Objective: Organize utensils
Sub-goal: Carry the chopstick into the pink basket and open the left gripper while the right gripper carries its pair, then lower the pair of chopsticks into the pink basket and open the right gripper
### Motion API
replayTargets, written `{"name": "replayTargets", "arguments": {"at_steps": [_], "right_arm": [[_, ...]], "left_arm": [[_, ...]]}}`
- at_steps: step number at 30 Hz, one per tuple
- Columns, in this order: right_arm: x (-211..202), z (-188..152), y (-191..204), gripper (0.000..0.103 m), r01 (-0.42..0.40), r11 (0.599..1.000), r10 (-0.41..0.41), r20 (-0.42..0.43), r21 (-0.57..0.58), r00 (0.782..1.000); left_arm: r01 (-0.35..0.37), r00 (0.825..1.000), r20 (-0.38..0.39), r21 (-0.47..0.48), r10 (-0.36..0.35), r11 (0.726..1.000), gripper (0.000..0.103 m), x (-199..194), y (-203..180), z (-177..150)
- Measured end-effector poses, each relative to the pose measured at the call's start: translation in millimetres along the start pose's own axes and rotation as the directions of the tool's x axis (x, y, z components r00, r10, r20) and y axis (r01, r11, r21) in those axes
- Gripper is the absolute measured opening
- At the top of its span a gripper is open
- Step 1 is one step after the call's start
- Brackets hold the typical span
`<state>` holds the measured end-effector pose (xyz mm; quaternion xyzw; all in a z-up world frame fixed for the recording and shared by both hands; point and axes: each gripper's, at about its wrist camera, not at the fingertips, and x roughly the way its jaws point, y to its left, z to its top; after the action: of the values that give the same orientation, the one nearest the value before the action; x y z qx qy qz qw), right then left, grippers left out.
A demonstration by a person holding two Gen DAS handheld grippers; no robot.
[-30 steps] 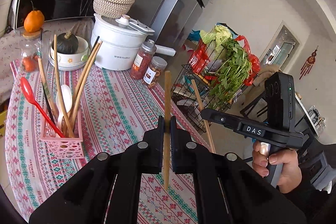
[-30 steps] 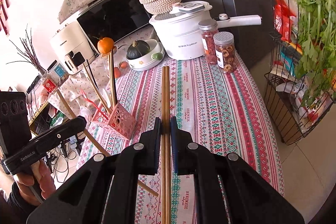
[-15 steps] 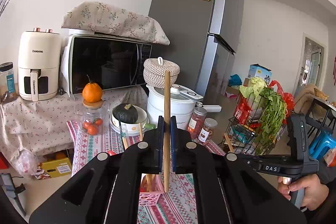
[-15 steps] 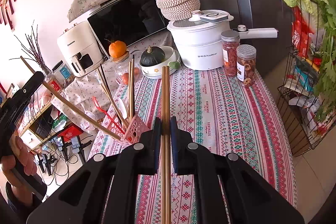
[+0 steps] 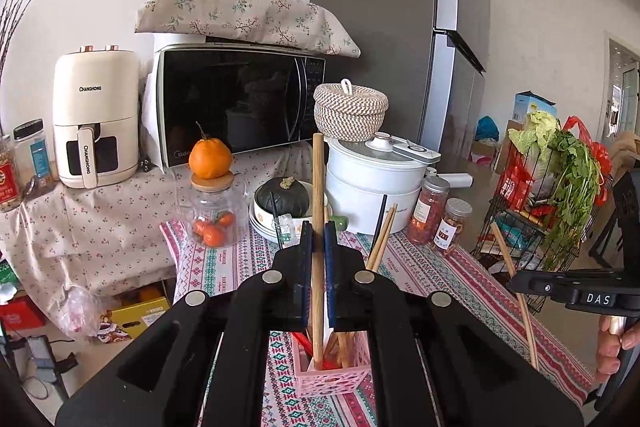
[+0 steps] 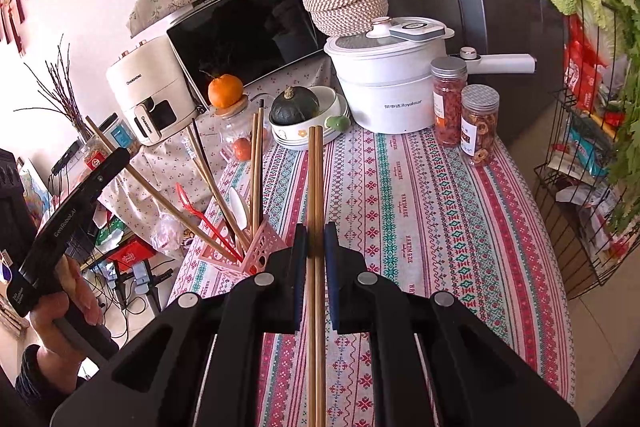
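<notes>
Left tool (image 5: 318,247) swung over pink basket (image 5: 332,379), gripping one chopstick (image 5: 318,187), right tool (image 6: 316,247) gripping pair (image 6: 315,179)

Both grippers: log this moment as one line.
left gripper: shut on single chopstick, tip in pink basket | right gripper: shut on chopstick pair

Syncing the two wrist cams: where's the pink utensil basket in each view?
Left wrist: pink utensil basket bottom centre, just below the left gripper, whose chopstick dips into it.
Right wrist: pink utensil basket left of centre, beside the right gripper.
Shared landmark: white pot at the table's far end.
</notes>
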<state>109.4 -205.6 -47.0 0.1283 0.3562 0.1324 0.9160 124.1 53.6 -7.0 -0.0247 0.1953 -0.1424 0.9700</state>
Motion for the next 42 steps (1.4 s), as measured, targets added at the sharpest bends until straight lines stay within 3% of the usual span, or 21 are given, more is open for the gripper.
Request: {"name": "replayTargets", "arguments": {"at_steps": [10,12,14,15,17,20,23,28,33,38,42], "right_arm": [[-1.6,-0.9,5.7,0.009,-0.015,1.0,0.016,0.087,-0.011,0.996],[-2.4,-0.4,7.3,0.009,-0.022,1.0,0.023,0.109,-0.007,0.994],[-3.3,0.8,9.9,0.009,-0.033,0.999,0.033,0.134,-0.005,0.99],[-4.3,1.2,12.4,0.009,-0.032,0.999,0.033,0.151,-0.008,0.988],[-5.9,2.1,18.5,0.009,-0.037,0.999,0.039,0.188,-0.015,0.981],[-5.3,5.4,28.4,0.009,-0.046,0.999,0.044,0.243,0.002,0.969],[1.1,11.5,44.2,0.009,-0.046,0.999,0.04,0.295,0.011,0.955],[16.1,20.6,76.2,0.009,-0.014,1.0,0.009,0.413,0.01,0.911],[31.2,20.9,97.6,0.009,0.031,0.999,-0.045,0.557,0.035,0.829],[52.8,13.7,104.7,0.009,0.062,0.995,-0.098,0.621,0.08,0.778],[68.5,4.6,112.0,0.009,0.148,0.986,-0.158,0.667,0.071,0.728]], "left_arm": [[0.021,0.991,-0.129,-0.055,-0.028,0.998,0.006,25.2,8.7,-16.9],[0.02,0.99,-0.135,-0.076,-0.03,0.997,0.019,23.0,10.4,-16.2],[0.017,0.99,-0.134,-0.09,-0.029,0.996,0.041,16.9,12.2,-14.6],[0.014,0.99,-0.139,-0.092,-0.027,0.996,0.046,13.3,13.1,-14.4],[0.006,0.988,-0.151,-0.094,-0.02,0.996,0.065,5.8,15.1,-15.1],[-0.012,0.984,-0.18,-0.094,-0.005,0.995,0.084,-3.3,20.8,-20.3],[-0.032,0.973,-0.232,-0.123,0.003,0.992,0.095,-8.3,31.7,-28.2],[-0.08,0.943,-0.333,-0.184,0.014,0.98,0.096,-14.1,53.9,-41.9],[-0.105,0.922,-0.388,-0.27,-0.009,0.957,0.096,-18.7,75.8,-51.2],[-0.122,0.914,-0.405,-0.306,-0.013,0.944,0.096,-19.5,91.8,-54.2],[-0.148,0.906,-0.423,-0.308,0.004,0.94,0.096,-14.9,102.0,-56.9]]}}
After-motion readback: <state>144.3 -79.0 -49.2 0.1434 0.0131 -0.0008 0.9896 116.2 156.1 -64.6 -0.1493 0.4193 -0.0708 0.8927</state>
